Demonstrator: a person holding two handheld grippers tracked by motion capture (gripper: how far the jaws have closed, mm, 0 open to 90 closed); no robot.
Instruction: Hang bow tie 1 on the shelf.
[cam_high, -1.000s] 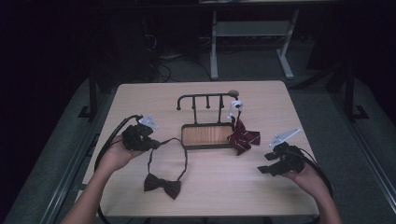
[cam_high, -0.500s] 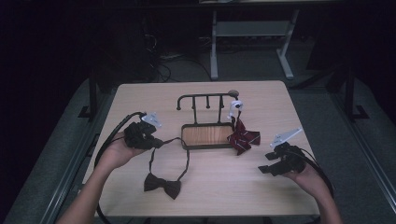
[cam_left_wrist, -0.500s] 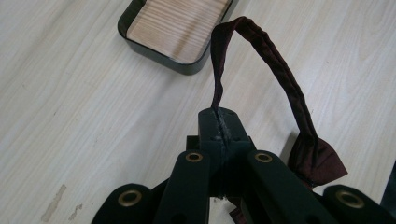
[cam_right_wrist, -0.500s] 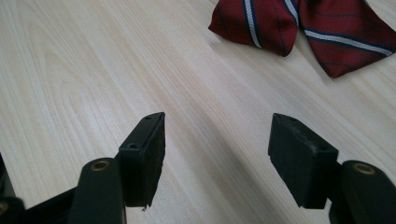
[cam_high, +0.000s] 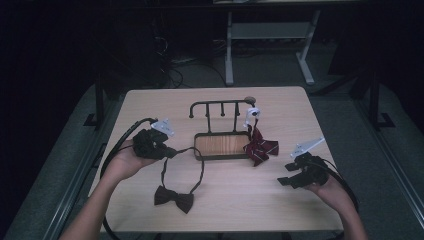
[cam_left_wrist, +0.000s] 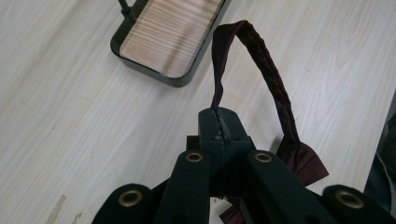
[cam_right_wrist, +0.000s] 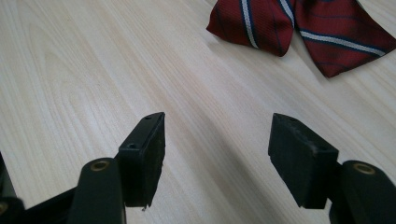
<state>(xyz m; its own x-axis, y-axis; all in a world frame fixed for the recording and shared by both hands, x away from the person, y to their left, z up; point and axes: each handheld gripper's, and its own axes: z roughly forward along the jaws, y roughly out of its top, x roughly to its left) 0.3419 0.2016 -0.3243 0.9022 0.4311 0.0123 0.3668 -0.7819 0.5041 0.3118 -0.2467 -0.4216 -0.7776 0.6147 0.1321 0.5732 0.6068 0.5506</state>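
Observation:
A dark maroon bow tie (cam_high: 173, 197) lies near the table's front edge, its neck strap (cam_high: 200, 167) looping up toward the rack. My left gripper (cam_high: 172, 153) is shut on one end of that strap (cam_left_wrist: 254, 56), which arches over the table in the left gripper view. A black rack with a wooden base tray (cam_high: 222, 145) and several pegs on its top bar (cam_high: 220, 103) stands mid-table. A red striped bow tie (cam_high: 260, 147) hangs from the rack's right end and rests on the table. My right gripper (cam_high: 283, 175) hovers open to its right, the striped tie (cam_right_wrist: 299, 28) ahead of its jaws.
A white clip (cam_high: 252, 113) sits at the rack's right end above the striped tie. Bare table (cam_high: 250, 200) spreads between the two hands. The floor around is dark, with a metal stand (cam_high: 270, 35) beyond the far edge.
My left gripper has moved right and slightly away from me, drawing the strap end toward the rack's tray. The right gripper has stayed where it was.

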